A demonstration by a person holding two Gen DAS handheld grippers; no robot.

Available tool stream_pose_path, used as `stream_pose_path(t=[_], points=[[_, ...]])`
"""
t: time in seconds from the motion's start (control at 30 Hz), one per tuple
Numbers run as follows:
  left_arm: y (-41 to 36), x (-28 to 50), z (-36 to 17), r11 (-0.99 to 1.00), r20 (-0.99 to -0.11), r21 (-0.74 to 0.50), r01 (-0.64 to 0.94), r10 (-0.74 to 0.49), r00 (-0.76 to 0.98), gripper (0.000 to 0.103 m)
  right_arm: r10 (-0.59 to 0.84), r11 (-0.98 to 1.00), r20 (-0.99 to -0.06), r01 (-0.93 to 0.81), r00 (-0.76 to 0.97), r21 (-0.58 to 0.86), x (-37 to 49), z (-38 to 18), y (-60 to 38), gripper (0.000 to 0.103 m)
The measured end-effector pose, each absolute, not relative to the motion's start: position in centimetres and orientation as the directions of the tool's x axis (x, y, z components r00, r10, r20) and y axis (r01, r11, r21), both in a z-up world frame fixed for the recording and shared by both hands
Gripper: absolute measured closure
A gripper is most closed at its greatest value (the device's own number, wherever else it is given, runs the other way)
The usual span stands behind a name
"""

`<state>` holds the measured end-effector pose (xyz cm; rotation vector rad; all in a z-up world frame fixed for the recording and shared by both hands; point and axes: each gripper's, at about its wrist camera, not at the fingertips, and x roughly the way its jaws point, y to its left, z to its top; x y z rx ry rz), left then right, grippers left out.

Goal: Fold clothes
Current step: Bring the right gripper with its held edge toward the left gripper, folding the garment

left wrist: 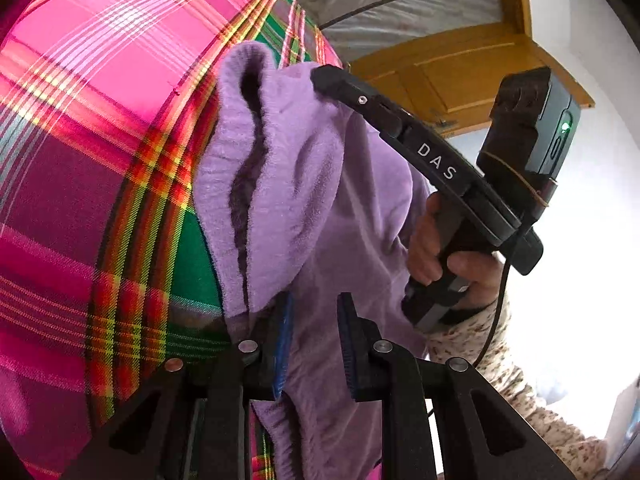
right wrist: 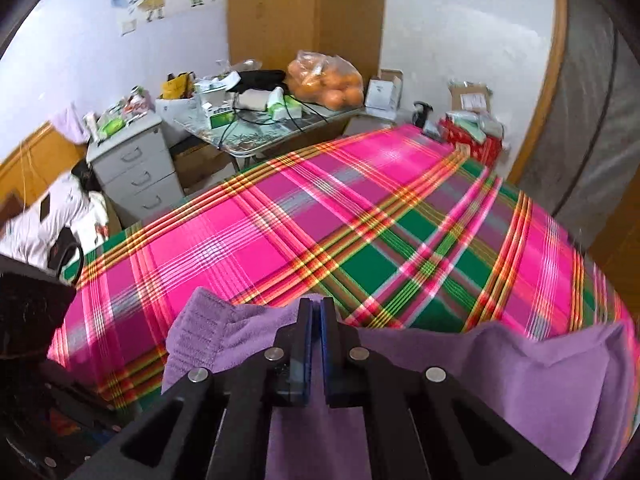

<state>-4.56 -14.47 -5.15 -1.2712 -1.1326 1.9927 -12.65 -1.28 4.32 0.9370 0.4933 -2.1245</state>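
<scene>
Right gripper [right wrist: 316,312] is clamped tight on the purple garment [right wrist: 540,380] at bottom center; left gripper [left wrist: 314,312] sits spread apart around it over the plaid sheet [right wrist: 280,240].

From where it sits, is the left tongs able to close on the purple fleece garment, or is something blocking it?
Probably yes. The purple fleece garment already runs between the open left tongs, nothing intervening. The right tongs grip it elsewhere.

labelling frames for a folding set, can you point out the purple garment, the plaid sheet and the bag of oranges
purple garment [left wrist: 288,184]: left wrist view, on the bunched fleece fold
plaid sheet [right wrist: 256,248]: right wrist view, on a bare pink square
bag of oranges [right wrist: 326,80]: right wrist view, on the plastic over the fruit
</scene>
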Motion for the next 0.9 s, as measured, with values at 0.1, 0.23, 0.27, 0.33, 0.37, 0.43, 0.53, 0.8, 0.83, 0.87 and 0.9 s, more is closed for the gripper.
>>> stream_pose_path(t=[0.1, 0.23, 0.27, 0.33, 0.37, 0.43, 0.53, 0.8, 0.83, 0.87, 0.9], points=[[-14.8, -4.8, -5.5, -0.503, -0.465, -0.864, 0.027, 0.775, -0.428, 0.081, -0.479, -0.668, -0.747, 0.744, -0.46, -0.03, -12.3, 4.7, -0.4, 0.096], [-14.9, -5.1, -5.8, -0.496, -0.46, -0.868, 0.03, 0.779, -0.427, 0.081, -0.477, -0.695, -0.741, 0.719, -0.472, -0.01, -11.8, 5.2, 0.7, 0.093], [-15.0, -5.2, -5.9, -0.493, -0.458, -0.869, 0.03, 0.78, -0.427, 0.081, -0.497, -0.678, -0.733, 0.735, -0.464, -0.006, -11.1, 5.3, 0.8, 0.093], [-15.1, -5.4, -6.1, -0.488, -0.453, -0.872, 0.032, 0.782, -0.427, 0.081, -0.55, -0.608, -0.716, 0.794, -0.431, -0.011, -9.3, 5.5, 0.1, 0.093], [-15.2, -5.4, -6.2, -0.485, -0.452, -0.874, 0.036, 0.782, -0.429, 0.081, -0.56, -0.566, -0.73, 0.824, -0.392, -0.008, -8.8, 5.1, -0.8, 0.093], [-15.4, -5.3, -6.4, -0.479, -0.448, -0.877, 0.043, 0.782, -0.434, 0.081, -0.553, -0.498, -0.768, 0.867, -0.322, -0.005, -8.1, 3.9, -2.5, 0.093], [-16.1, -4.5, -6.8, -0.469, -0.44, -0.882, 0.051, 0.78, -0.445, 0.081, -0.525, -0.458, -0.801, 0.889, -0.286, -0.018, -7.8, 2.2, -4.3, 0.093], [-15.5, -2.8, -7.2, -0.462, -0.435, -0.885, 0.057, 0.775, -0.458, 0.081, -0.531, -0.487, -0.81, 0.872, -0.248, 0.053, -8.7, 0.6, -6.0, 0.09], [-15.5, -2.6, -7.3, -0.461, -0.434, -0.885, 0.058, 0.775, -0.46, 0.081, -0.532, -0.49, -0.81, 0.87, -0.246, 0.057, -8.8, 0.6, -5.9, 0.09], [-15.5, -2.5, -7.4, -0.464, -0.437, -0.884, 0.06, 0.773, -0.46, 0.081, -0.529, -0.496, -0.814, 0.866, -0.239, 0.067, -9.0, 0.7, -5.9, 0.09], [-15.6, -2.4, -7.5, -0.466, -0.44, -0.882, 0.062, 0.771, -0.46, 0.081, -0.525, -0.502, -0.818, 0.862, -0.233, 0.077, -9.2, 0.8, -5.9, 0.091]])
